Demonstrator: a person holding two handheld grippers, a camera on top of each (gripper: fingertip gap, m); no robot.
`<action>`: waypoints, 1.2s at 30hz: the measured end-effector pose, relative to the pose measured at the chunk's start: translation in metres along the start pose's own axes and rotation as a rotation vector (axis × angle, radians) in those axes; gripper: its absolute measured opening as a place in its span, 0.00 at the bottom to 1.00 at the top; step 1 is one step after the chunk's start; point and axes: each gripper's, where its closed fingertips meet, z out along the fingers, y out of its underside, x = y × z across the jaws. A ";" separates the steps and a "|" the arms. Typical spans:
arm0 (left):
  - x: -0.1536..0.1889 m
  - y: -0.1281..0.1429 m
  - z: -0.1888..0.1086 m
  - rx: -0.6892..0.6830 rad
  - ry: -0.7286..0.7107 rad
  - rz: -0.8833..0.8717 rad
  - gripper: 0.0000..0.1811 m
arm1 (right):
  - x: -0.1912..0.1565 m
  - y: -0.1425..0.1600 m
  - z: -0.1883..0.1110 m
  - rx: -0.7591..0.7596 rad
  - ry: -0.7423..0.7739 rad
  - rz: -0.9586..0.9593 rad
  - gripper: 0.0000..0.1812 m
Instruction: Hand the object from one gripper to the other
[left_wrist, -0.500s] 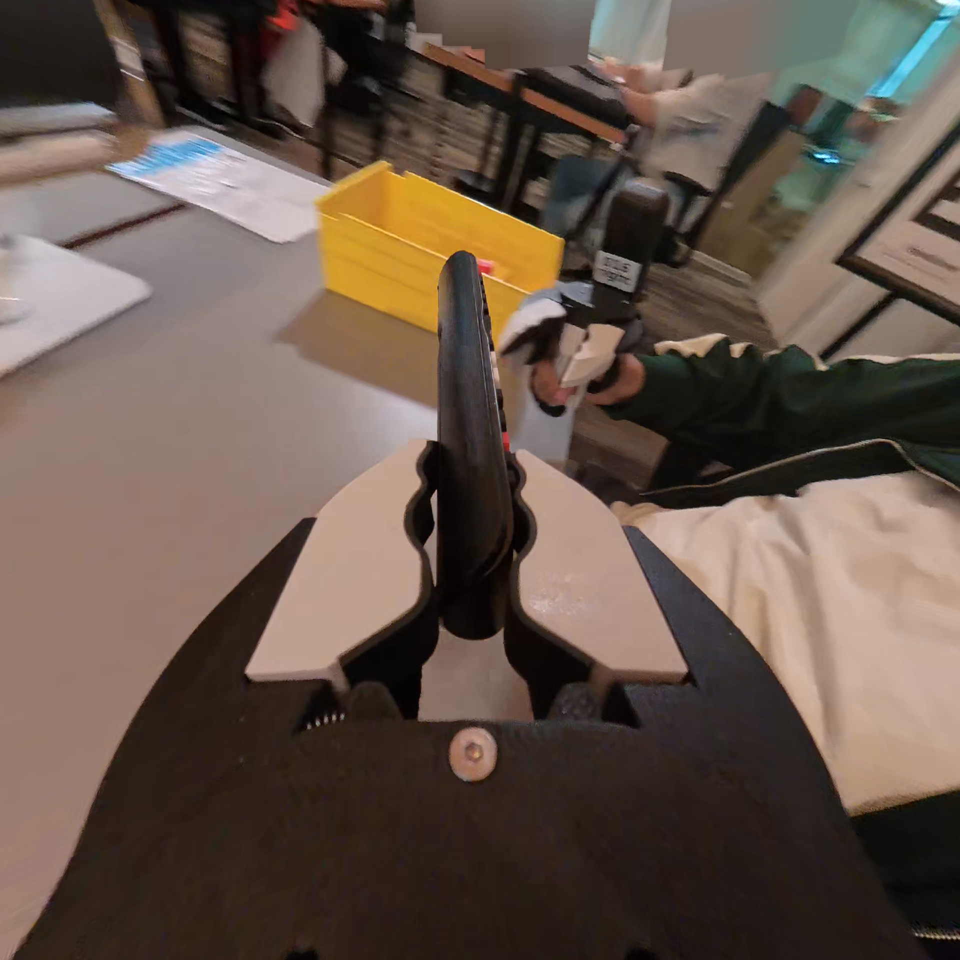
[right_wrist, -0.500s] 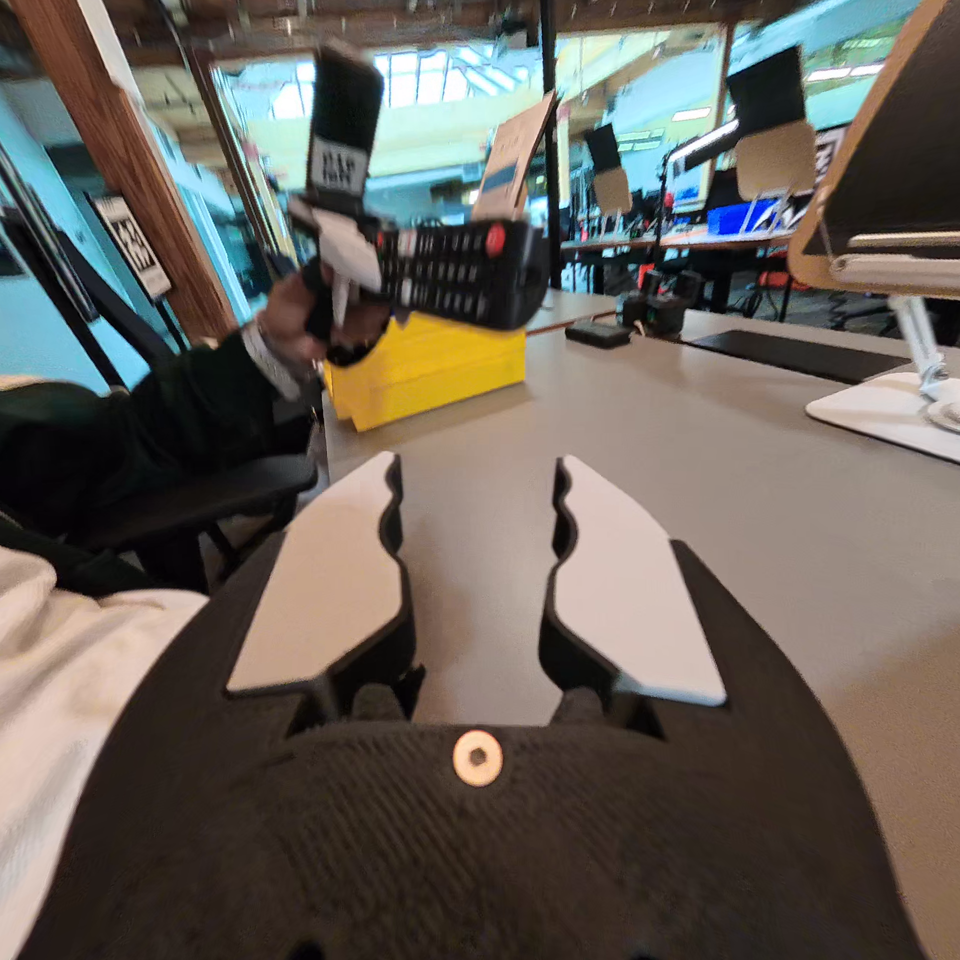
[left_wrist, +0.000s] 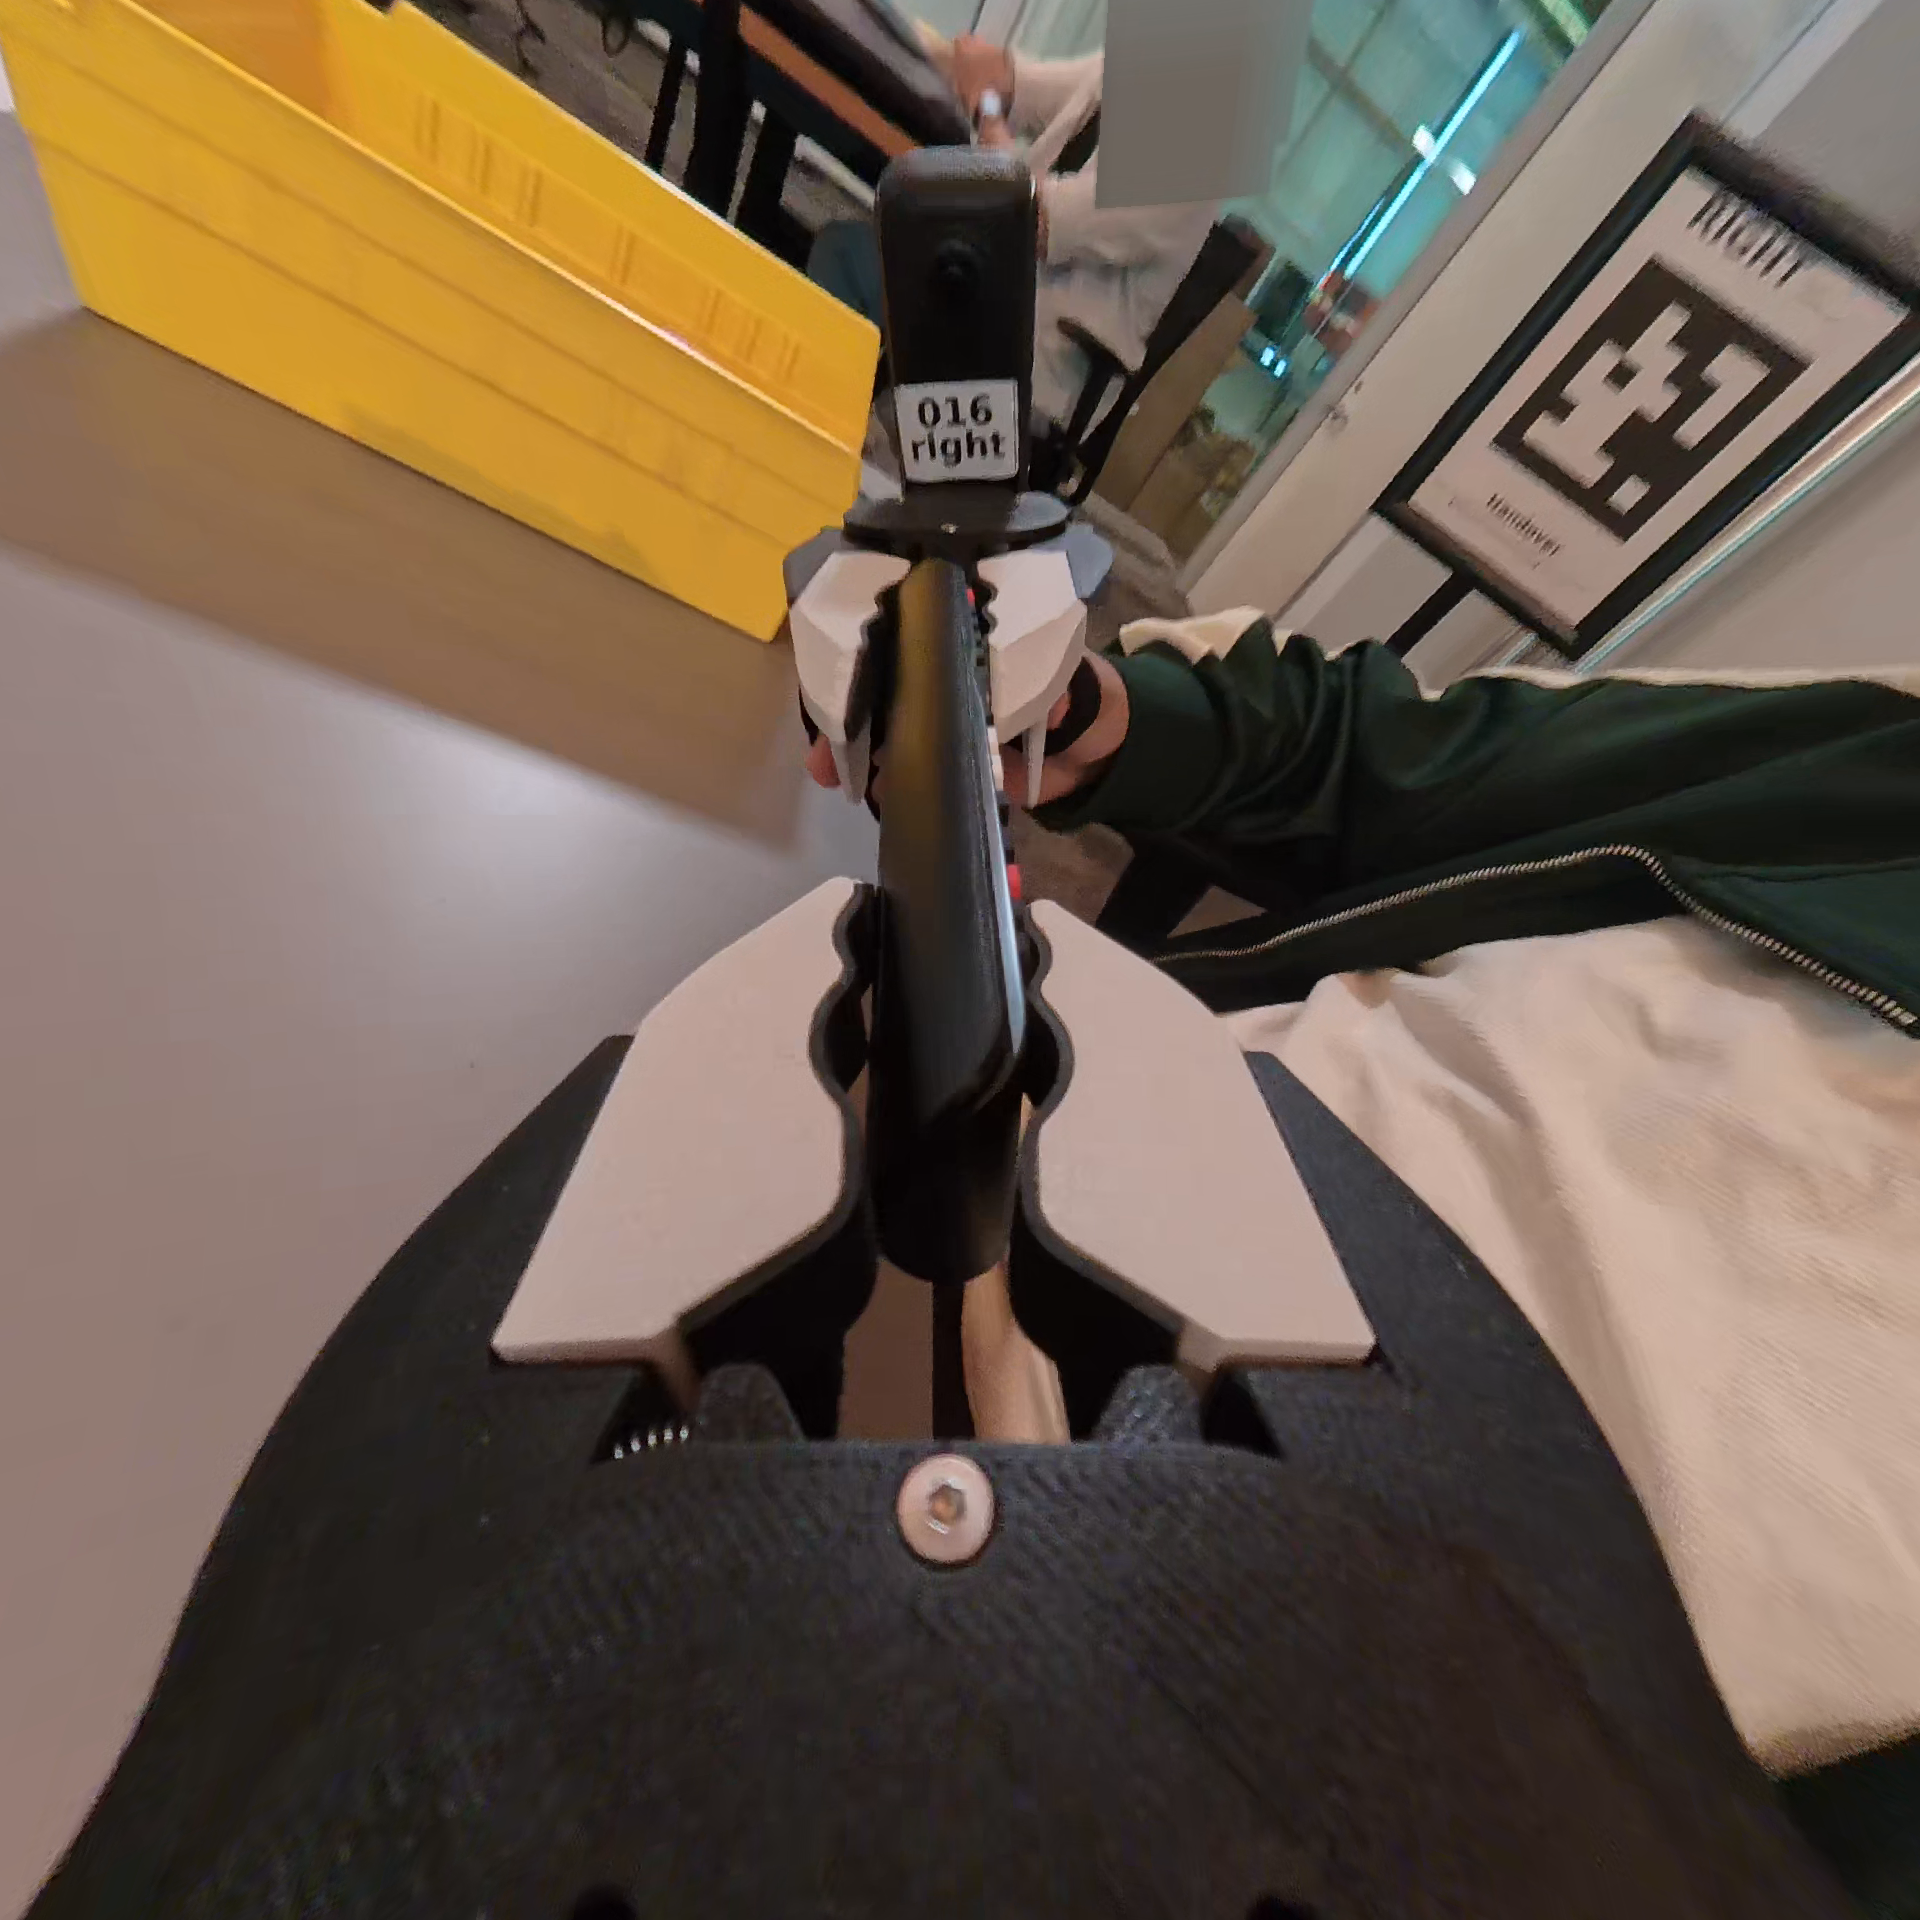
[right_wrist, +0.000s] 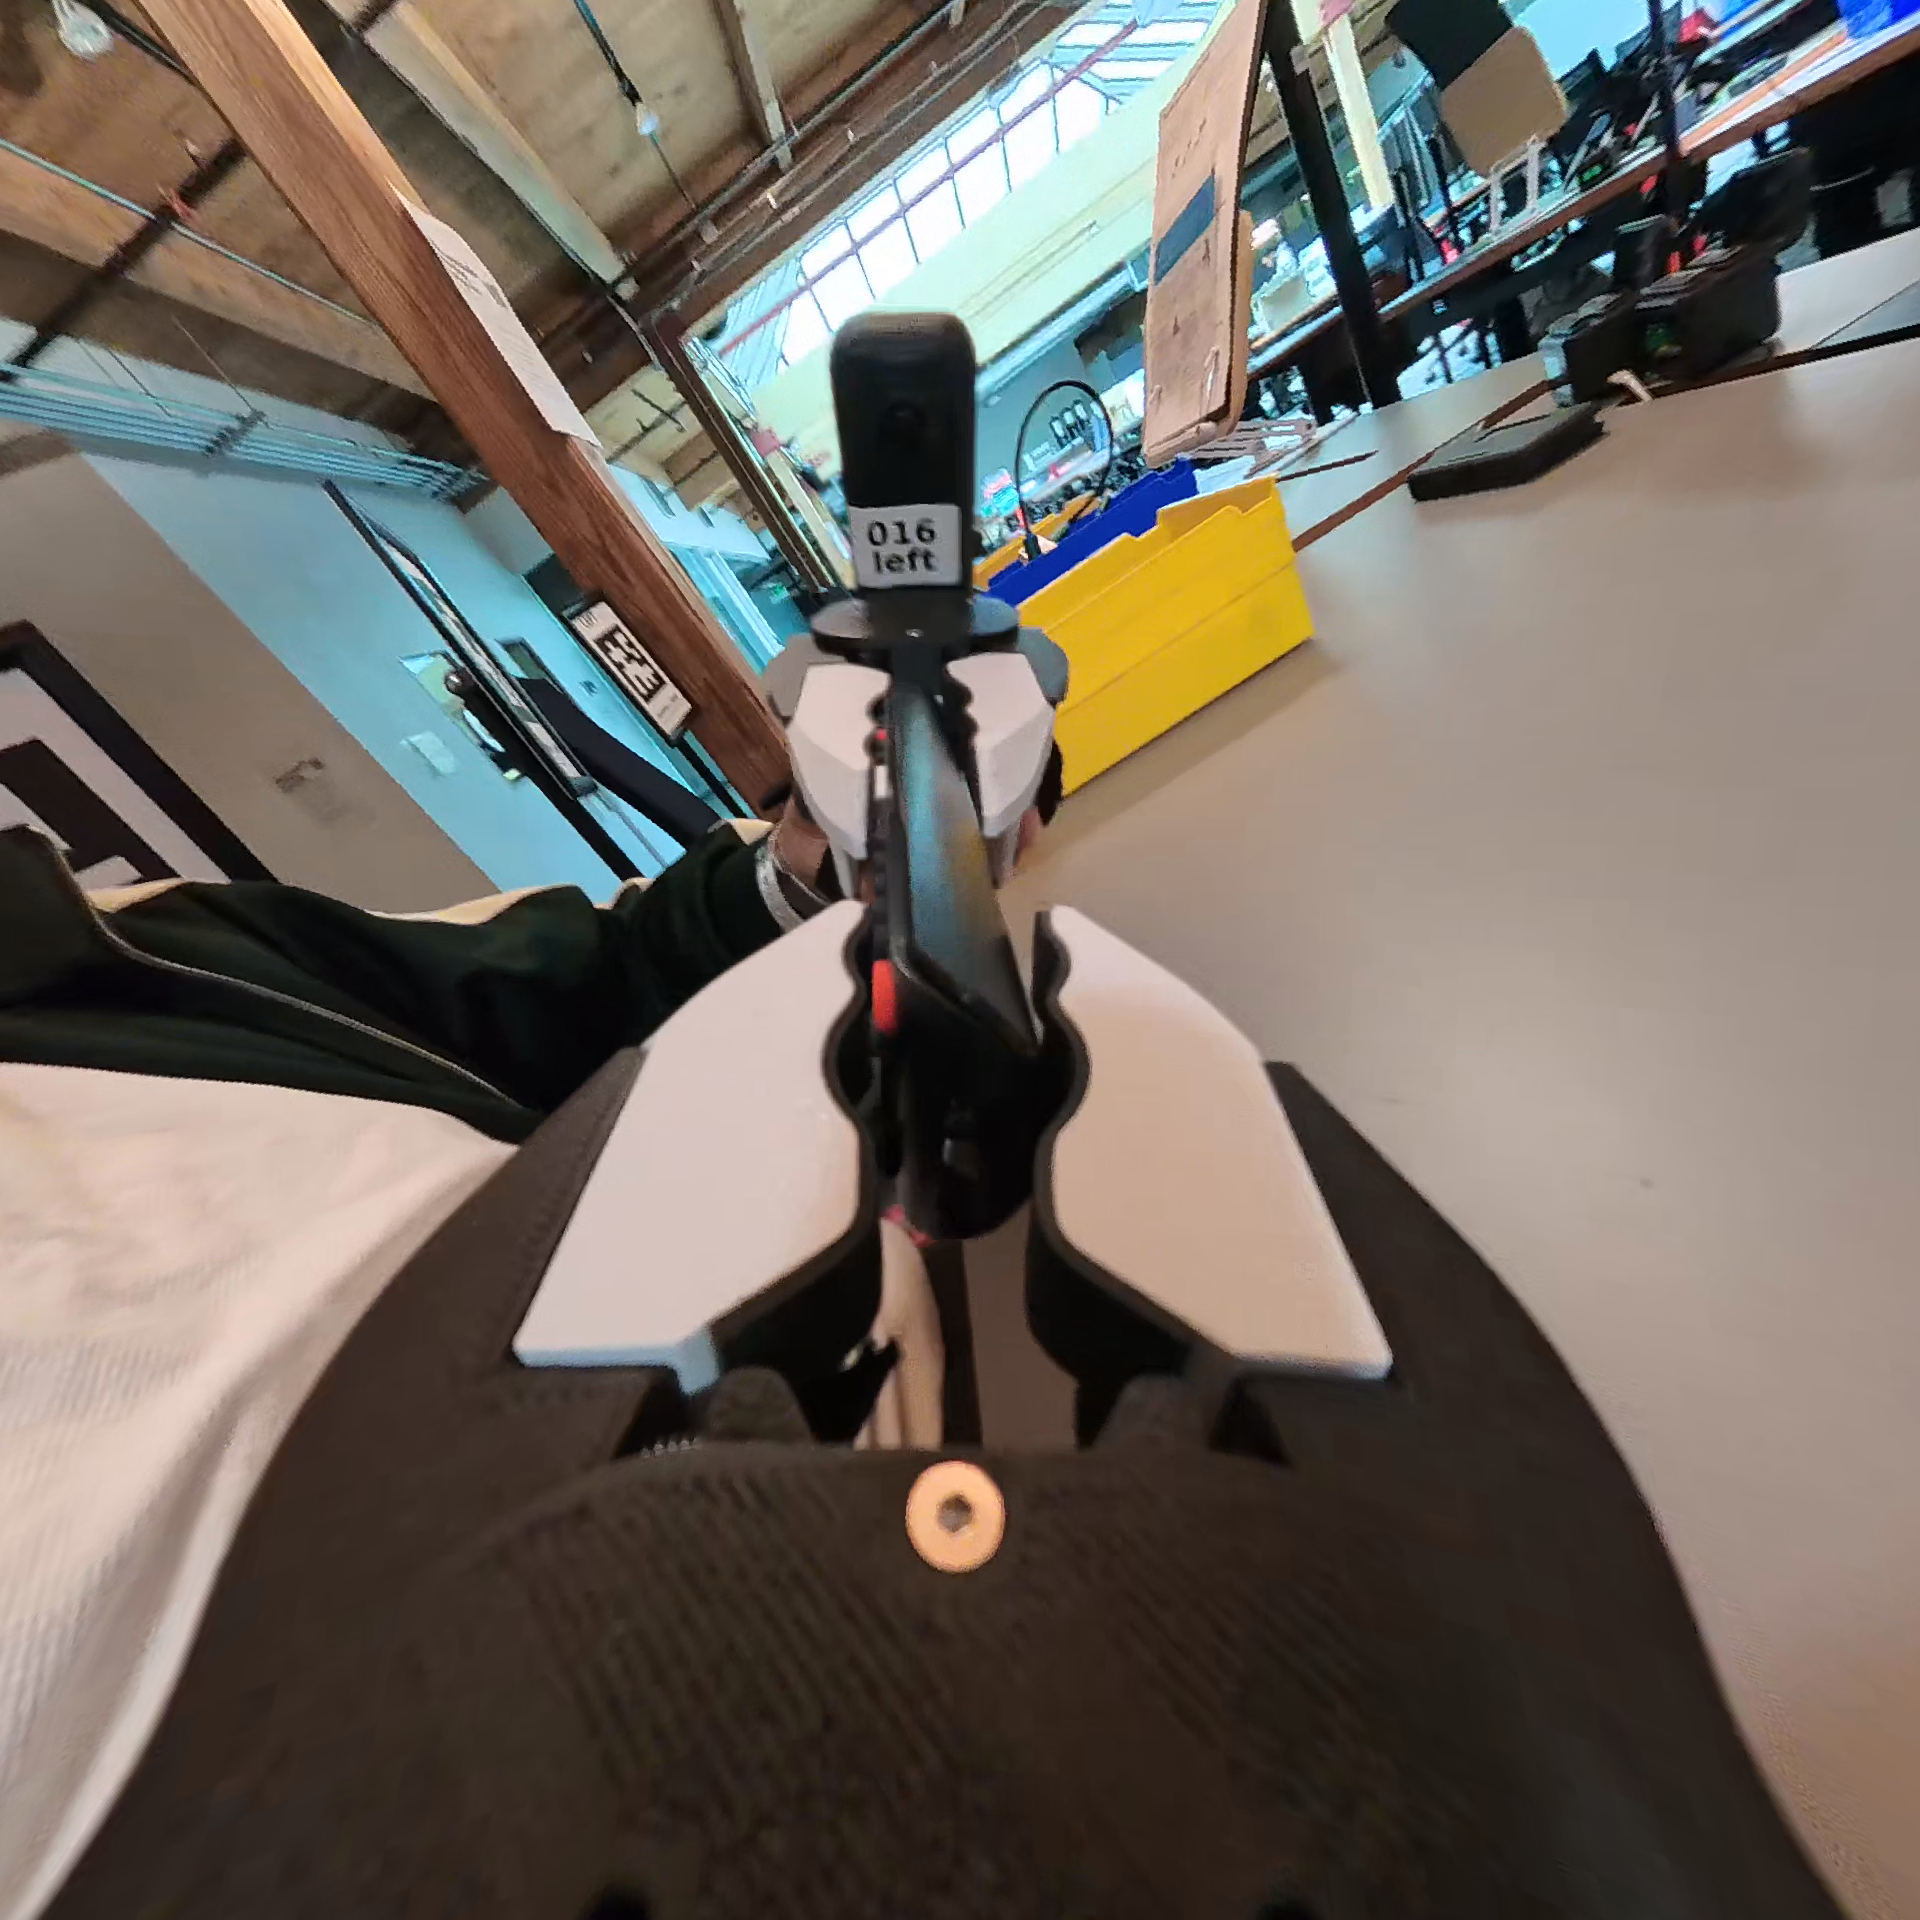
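1. One long black plastic remote control (left_wrist: 935, 914) with red buttons along one edge was held in the air above the grey surface (left_wrist: 312, 883), turned on its edge and spanning the gap between the two grippers.
2. Its near end in the left wrist view sat between the white pads of the left gripper (left_wrist: 940, 1023), whose jaws were closed narrow and gripping it on both flat sides.
3. Its other end lay between the jaws of the right gripper (right_wrist: 951, 1023), which had closed around that end; from these views I cannot tell how firmly they pressed.
4. Each gripper was seen facing the other, the right gripper appearing farther off in the left wrist view with a black camera post above its pads.
5. Beyond the remote, a yellow plastic bin (left_wrist: 436, 312) stood on the surface.
6. Beside the grippers were the person's dark green jacket sleeve (left_wrist: 1455, 769) and cream cloth (left_wrist: 1558, 1143).
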 end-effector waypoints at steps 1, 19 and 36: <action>0.000 -0.002 -0.001 0.027 0.017 -0.010 0.13 | -0.002 -0.002 0.000 0.012 -0.013 0.015 0.15; -0.029 -0.008 -0.004 0.090 -0.413 0.686 0.59 | 0.024 -0.013 -0.031 0.140 -0.031 0.374 0.13; -0.023 0.011 0.008 -0.014 -0.402 0.849 0.41 | 0.022 0.015 -0.015 -0.006 -0.046 0.526 0.13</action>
